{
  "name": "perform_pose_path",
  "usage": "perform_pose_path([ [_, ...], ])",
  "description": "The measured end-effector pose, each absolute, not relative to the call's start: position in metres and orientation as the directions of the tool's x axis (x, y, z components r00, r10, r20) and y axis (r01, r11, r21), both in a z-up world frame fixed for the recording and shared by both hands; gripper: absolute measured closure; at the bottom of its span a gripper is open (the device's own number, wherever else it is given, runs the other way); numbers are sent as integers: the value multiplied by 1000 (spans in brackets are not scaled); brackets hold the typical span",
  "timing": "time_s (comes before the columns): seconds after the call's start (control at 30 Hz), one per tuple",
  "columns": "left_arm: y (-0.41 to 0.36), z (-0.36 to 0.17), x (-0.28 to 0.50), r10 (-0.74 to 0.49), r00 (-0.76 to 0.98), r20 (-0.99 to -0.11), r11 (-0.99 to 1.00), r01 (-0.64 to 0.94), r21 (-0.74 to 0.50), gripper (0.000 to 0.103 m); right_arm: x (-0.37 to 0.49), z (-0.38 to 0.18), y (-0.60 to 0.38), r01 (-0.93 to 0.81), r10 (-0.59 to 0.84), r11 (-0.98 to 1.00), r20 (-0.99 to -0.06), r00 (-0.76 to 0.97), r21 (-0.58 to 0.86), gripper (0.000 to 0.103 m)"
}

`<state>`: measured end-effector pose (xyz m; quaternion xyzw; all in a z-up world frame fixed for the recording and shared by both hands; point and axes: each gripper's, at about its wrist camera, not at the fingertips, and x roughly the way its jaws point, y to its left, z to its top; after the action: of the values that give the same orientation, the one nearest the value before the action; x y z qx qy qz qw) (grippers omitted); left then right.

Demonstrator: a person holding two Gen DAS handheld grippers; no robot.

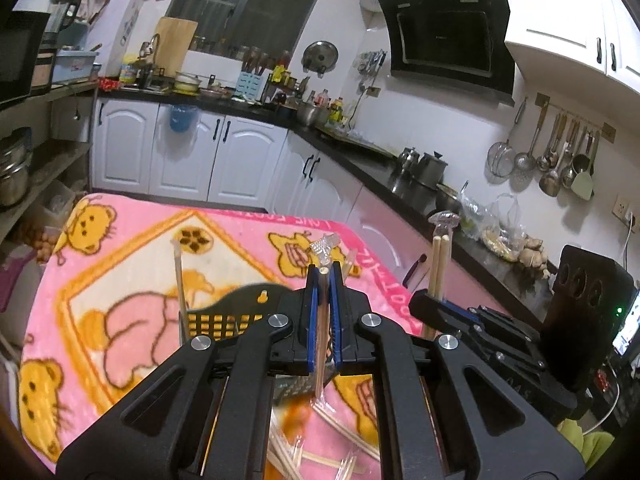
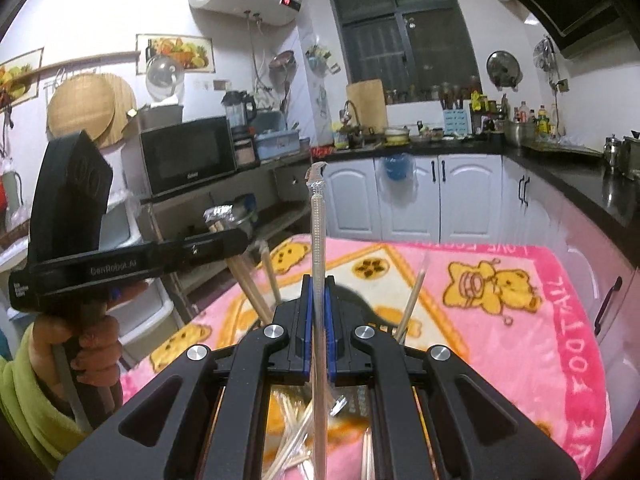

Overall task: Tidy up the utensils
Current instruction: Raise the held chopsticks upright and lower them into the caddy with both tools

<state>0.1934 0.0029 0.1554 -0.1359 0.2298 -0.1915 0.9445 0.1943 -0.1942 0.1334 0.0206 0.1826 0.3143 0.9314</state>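
My left gripper (image 1: 325,274) is shut on a pair of chopsticks in a clear wrapper (image 1: 322,246), held upright above the pink bear blanket (image 1: 132,248). To its right, my right gripper (image 1: 434,300) is shut on a second wrapped pair (image 1: 440,260). In the right wrist view, that pair (image 2: 317,232) rises straight from the right gripper (image 2: 318,280). The left gripper (image 2: 236,238), held by a hand (image 2: 96,344), grips its pair (image 2: 250,284) at a slant. A black mesh basket (image 1: 236,312) below holds standing chopsticks (image 1: 180,276). Several loose wrapped chopsticks (image 2: 296,432) lie on the blanket.
Kitchen counters with pots (image 1: 428,168) and white cabinets (image 1: 180,152) run behind and to the right of the table. Ladles hang on the wall (image 1: 560,160). A shelf with a microwave (image 2: 188,156) stands on the left.
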Motion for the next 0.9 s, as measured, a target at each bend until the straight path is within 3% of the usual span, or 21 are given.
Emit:
perform_pose_path([
  [0.53,24,184,203,-349,884,-310,913,246,-326,100,232,171,-186,-532,547,837,-169,820,126,97],
  [0.9,27,170,221,-300,897,-323,930,201,-307,100,255,164,-168,-520,530,848,-146,835,105,97],
])
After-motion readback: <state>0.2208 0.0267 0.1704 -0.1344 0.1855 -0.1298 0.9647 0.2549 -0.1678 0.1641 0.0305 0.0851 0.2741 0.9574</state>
